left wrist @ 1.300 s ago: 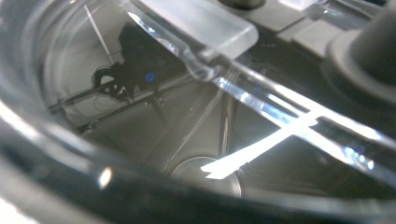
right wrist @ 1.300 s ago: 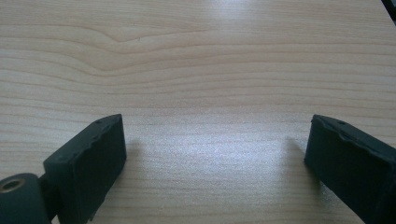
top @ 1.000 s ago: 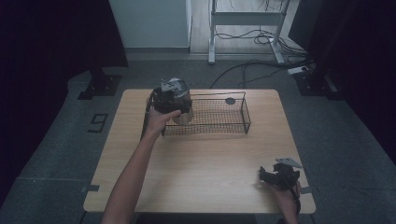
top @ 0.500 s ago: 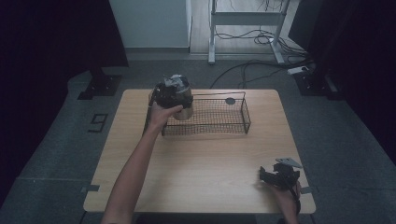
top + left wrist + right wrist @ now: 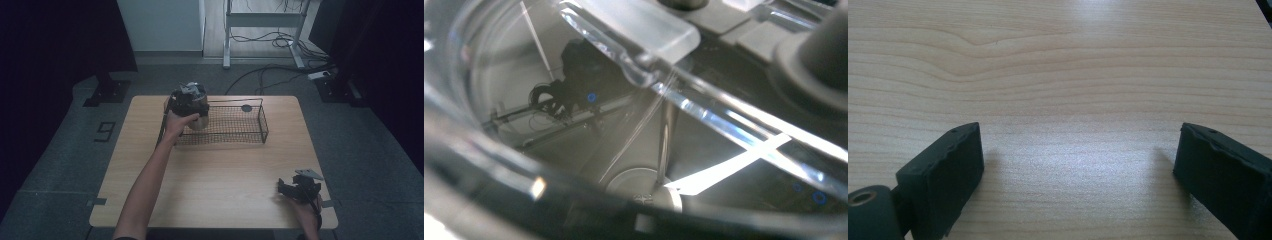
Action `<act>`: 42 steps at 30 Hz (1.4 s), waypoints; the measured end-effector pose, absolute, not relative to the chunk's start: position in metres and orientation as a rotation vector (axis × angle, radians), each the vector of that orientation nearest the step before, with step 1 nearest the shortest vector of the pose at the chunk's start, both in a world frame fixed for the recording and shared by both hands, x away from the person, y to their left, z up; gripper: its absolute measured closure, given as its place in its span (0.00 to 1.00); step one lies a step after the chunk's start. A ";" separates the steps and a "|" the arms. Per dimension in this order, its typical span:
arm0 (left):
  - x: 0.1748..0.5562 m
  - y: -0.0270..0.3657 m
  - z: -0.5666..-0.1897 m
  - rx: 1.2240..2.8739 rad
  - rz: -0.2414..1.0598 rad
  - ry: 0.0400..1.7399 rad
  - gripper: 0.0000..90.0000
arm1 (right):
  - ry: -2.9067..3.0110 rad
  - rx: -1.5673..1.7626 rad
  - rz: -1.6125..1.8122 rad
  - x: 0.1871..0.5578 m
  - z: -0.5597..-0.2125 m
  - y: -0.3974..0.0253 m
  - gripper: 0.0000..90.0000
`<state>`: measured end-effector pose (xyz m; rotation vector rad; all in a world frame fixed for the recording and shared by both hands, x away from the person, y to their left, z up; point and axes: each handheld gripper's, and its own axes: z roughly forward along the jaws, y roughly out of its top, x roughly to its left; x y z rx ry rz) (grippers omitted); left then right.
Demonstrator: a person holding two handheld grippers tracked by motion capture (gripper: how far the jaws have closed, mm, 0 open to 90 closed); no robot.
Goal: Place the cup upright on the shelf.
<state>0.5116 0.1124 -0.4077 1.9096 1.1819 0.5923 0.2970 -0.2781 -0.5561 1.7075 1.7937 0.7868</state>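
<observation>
My left gripper (image 5: pixel 190 101) is held over the left end of a black wire basket (image 5: pixel 262 124) at the back of the wooden table (image 5: pixel 215 175). A clear glass container (image 5: pixel 199 122) hangs under it inside the basket. In the left gripper view the glass (image 5: pixel 639 75) sits right against the lens, its curved wall and rim hiding the jaws, so the gripper looks shut on it. My right gripper (image 5: pixel 295 189) rests near the table's front right corner. Its jaws (image 5: pixel 1078 165) stand wide open over bare wood, with nothing between them.
A small dark round disc (image 5: pixel 246 108) lies at the basket's far side. Beyond the table are a grey floor, a metal desk frame (image 5: pixel 260 20) with cables, and dark curtains on both sides.
The left hand and its gripper shifted only slightly at the basket's left end. The right gripper has stayed in place.
</observation>
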 end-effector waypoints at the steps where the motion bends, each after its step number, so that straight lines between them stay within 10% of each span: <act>1: 0.512 0.113 -0.410 1.913 0.596 1.184 0.04 | 1.794 1.708 0.787 0.297 -0.556 -0.278 0.06; 42: 0.514 0.106 -0.472 1.949 0.546 1.265 0.04 | 1.794 1.705 0.787 0.297 -0.556 -0.278 0.07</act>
